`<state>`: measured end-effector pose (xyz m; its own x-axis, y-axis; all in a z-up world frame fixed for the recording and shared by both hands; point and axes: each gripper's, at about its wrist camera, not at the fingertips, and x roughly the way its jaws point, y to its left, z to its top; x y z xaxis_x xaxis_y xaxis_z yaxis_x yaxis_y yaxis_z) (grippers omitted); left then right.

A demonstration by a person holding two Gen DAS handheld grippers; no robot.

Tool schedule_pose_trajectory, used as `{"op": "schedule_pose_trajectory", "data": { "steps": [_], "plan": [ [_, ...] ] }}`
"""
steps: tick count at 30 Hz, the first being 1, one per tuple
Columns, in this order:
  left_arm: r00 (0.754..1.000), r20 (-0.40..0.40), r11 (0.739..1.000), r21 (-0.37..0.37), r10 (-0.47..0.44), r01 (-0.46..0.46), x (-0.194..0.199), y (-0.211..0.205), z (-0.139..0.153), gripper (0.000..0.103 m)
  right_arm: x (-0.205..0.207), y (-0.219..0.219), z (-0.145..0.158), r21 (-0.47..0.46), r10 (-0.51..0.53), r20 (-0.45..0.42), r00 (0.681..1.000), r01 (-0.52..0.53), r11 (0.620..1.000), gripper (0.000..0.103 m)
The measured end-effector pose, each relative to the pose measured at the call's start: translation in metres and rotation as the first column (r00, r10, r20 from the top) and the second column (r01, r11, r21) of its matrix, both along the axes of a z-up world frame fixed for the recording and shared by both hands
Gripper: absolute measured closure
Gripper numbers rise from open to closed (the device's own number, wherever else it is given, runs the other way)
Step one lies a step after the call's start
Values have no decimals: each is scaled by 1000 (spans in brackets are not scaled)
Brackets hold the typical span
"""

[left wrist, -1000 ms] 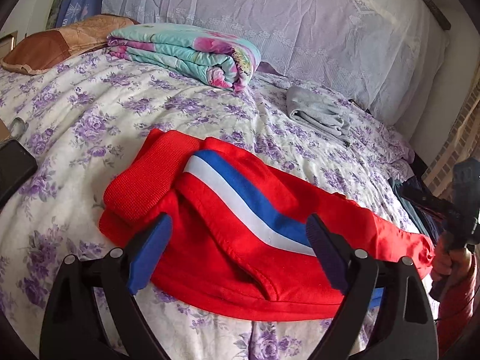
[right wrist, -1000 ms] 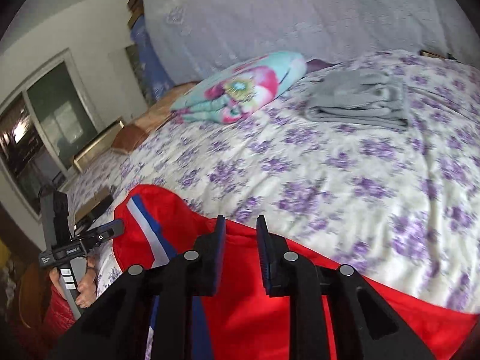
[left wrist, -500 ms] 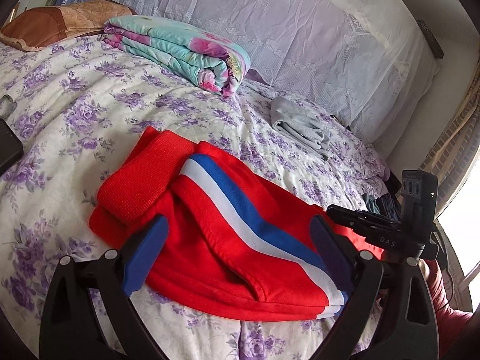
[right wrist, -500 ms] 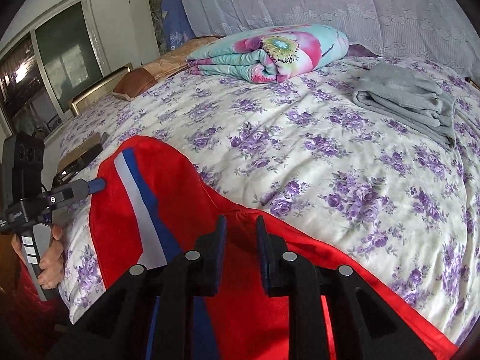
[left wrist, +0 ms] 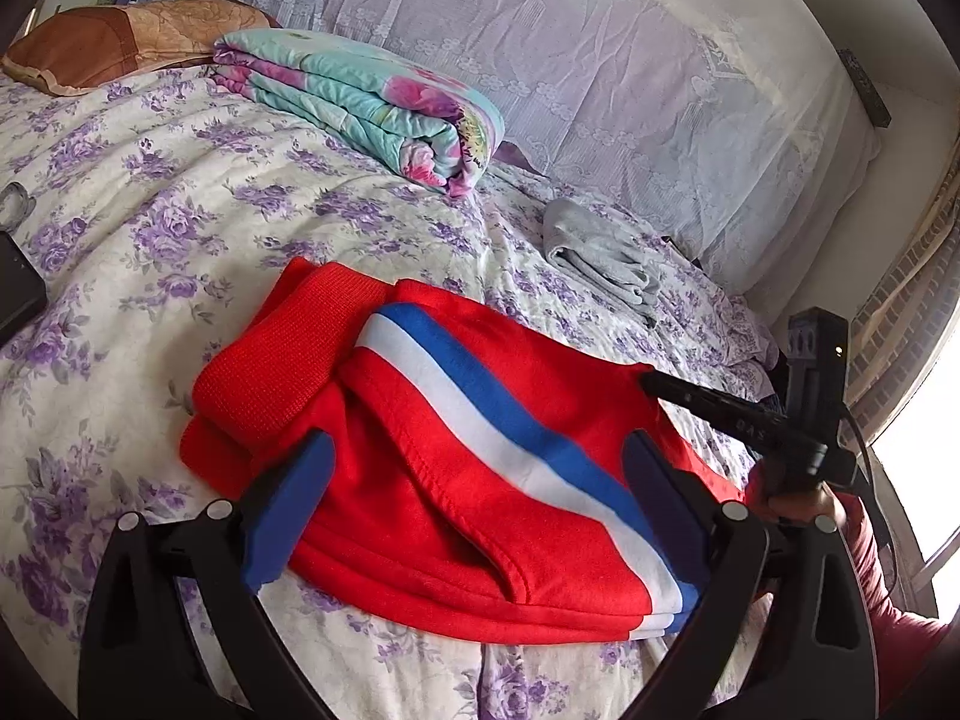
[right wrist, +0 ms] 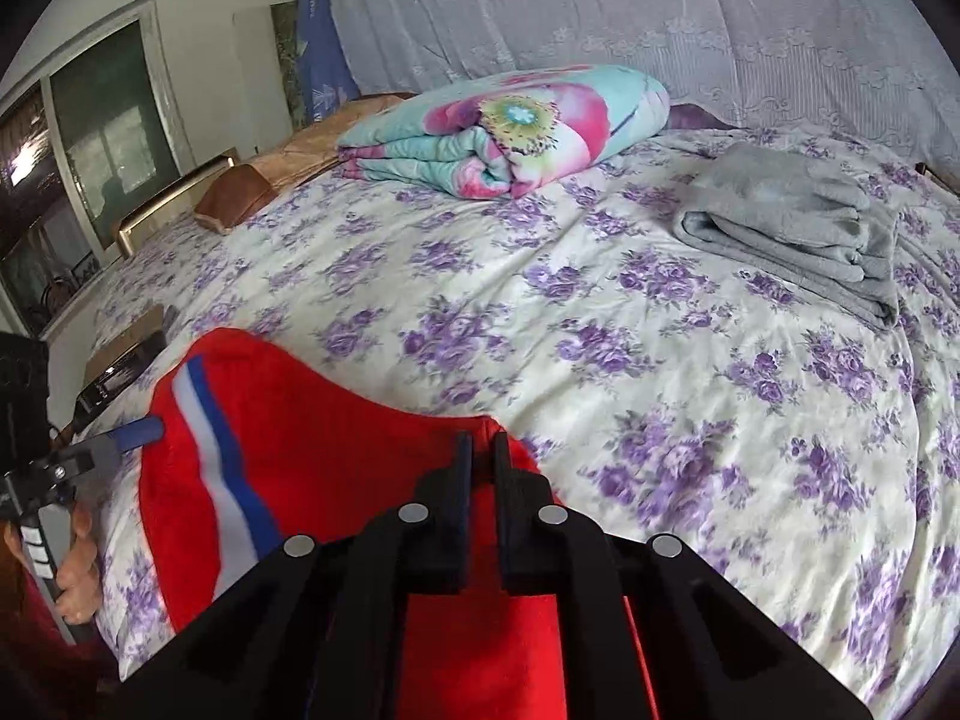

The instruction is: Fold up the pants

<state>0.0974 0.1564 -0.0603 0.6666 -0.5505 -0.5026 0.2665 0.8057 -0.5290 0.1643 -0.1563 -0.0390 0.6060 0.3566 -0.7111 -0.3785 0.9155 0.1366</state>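
Observation:
Red pants (left wrist: 480,450) with a white and blue side stripe lie bunched on the flowered bedspread (left wrist: 150,228). Their ribbed cuff is folded at the left. My left gripper (left wrist: 477,444) hovers just above their near side, jaws wide open with nothing pinched. In the right wrist view the pants (right wrist: 312,420) rise to a peak at my right gripper (right wrist: 480,444). Its jaws are closing to a narrow slit on the fabric's far edge. The left wrist view shows that right gripper (left wrist: 645,378) touching the pants' far rim.
A folded floral quilt (left wrist: 360,102) and a brown pillow (left wrist: 120,42) lie at the bed's head. Folded grey clothing (right wrist: 792,228) sits at the far right. A dark flat object (left wrist: 18,294) lies at the left edge. A hand (left wrist: 804,504) holds the right gripper.
The right gripper came in from the right side to the pants' far edge and its jaws narrowed from a clear gap to a slit. The left gripper stayed wide over the pants.

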Motion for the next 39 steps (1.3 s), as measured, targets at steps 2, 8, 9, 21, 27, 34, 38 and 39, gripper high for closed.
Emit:
{"op": "schedule_pose_trajectory", "data": {
  "steps": [2, 8, 9, 21, 27, 34, 38, 39],
  "plan": [
    [1000, -4, 1000, 2, 0, 0, 1, -1, 0, 9, 18, 1, -25, -10, -9, -85, 996, 8, 1000, 96],
    [1000, -3, 1000, 5, -1, 1, -1, 0, 0, 9, 13, -25, -22, 51, -119, -98, 988, 125, 991, 70],
    [1000, -5, 1000, -11, 5, -5, -2, 2, 2, 10, 6, -32, -15, 56, -156, -68, 985, 160, 985, 70],
    [973, -79, 929, 323, 215, -179, 54, -19, 12, 10, -16, 29, -45, 1, 2, -141, 990, -2, 1000, 71],
    [926, -154, 933, 173, 343, -317, 44, 36, 0, 10, -48, -2, -4, 151, -47, -43, 998, 53, 987, 70],
    [935, -113, 884, 379, 336, -272, 9, 12, -12, 9, -91, -4, -46, 106, 41, -122, 992, -28, 994, 44],
    [912, -190, 880, 392, 363, -269, 25, 15, -16, 8, -94, -18, -31, 186, -9, -121, 993, 32, 982, 44],
    [909, -192, 881, 381, 370, -279, 23, 17, -14, 10, -100, -22, -27, 202, -27, -101, 995, 47, 978, 44]
  ]
}}
